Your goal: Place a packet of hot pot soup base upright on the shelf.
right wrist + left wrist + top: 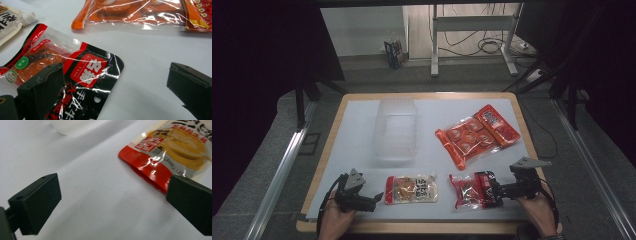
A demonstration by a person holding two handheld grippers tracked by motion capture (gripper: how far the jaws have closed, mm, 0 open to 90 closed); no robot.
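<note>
Both of the person's hands come in from the near edge, each holding a gripper low and roughly level. The left gripper (374,197) points toward the right with its jaws spread wide and nothing between them. The right gripper (492,192) points leftward, jaws wide apart too.

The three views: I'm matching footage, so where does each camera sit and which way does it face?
High view: above the near edge, looking forward and down on the table; both hands and grippers show.
Left gripper view: rides the left gripper, facing the spouted pouch; open jaws show.
Right gripper view: rides the right gripper, over the black-and-red pack; open jaws show.
Shared: each gripper view's packet shows in the high view.
</note>
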